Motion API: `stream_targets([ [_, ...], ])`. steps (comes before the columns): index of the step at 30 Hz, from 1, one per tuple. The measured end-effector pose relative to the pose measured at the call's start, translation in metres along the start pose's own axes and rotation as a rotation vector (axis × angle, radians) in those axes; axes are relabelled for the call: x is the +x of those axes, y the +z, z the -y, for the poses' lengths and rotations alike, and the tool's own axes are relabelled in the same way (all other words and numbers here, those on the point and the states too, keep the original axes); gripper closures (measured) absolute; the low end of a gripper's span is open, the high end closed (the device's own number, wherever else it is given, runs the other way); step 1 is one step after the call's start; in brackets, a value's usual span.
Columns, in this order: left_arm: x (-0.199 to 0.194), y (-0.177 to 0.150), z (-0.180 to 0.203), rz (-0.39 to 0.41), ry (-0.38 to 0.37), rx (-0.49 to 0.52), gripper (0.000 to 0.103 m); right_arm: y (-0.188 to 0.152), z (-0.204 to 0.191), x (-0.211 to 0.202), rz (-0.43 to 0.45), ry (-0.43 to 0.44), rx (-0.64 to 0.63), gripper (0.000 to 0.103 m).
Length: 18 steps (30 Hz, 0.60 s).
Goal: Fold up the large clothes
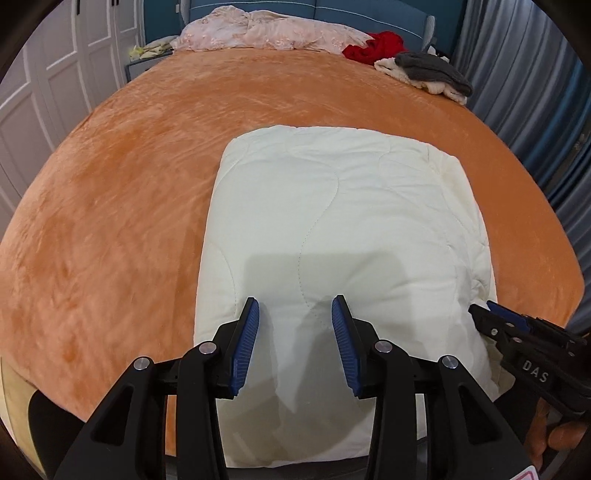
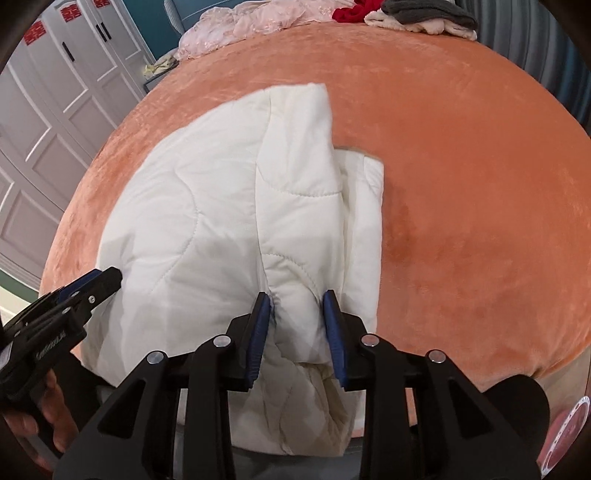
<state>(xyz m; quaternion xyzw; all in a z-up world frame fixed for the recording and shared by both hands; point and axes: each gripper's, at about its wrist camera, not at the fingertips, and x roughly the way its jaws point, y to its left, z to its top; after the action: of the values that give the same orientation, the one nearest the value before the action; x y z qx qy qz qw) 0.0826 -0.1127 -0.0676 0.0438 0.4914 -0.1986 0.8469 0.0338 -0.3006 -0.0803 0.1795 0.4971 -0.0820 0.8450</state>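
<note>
A folded cream quilt (image 1: 332, 221) lies on the orange bed cover (image 1: 129, 184), reaching to the near edge. My left gripper (image 1: 295, 325) hovers over its near end, open, with nothing pinched and its shadow on the fabric. In the right wrist view the quilt (image 2: 203, 221) shows stacked layers on its right side. My right gripper (image 2: 297, 317) straddles a puffy ridge of it; its jaws have widened and the pads sit loosely beside the fabric. Each gripper shows in the other's view: the right gripper (image 1: 480, 312) at the quilt's right edge, the left gripper (image 2: 110, 277) at its left.
At the head of the bed lie pink bedding (image 1: 266, 33), a red garment (image 1: 376, 46) and a grey and cream pile (image 1: 428, 72). White wardrobe doors (image 1: 55, 74) stand on the left and a blue-grey curtain (image 1: 535, 92) on the right. A hand (image 2: 48, 417) holds the left gripper.
</note>
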Motion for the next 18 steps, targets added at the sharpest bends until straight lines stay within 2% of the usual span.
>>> stream_targets([
  [9, 0.015, -0.005, 0.009, 0.01, 0.061, 0.014, 0.064, -0.004, 0.0, 0.008, 0.003, -0.001, -0.001, 0.073],
  [18, 0.022, -0.005, 0.014, 0.014, 0.09, 0.019, 0.064, -0.005, 0.0, 0.014, 0.004, -0.01, -0.016, 0.072],
])
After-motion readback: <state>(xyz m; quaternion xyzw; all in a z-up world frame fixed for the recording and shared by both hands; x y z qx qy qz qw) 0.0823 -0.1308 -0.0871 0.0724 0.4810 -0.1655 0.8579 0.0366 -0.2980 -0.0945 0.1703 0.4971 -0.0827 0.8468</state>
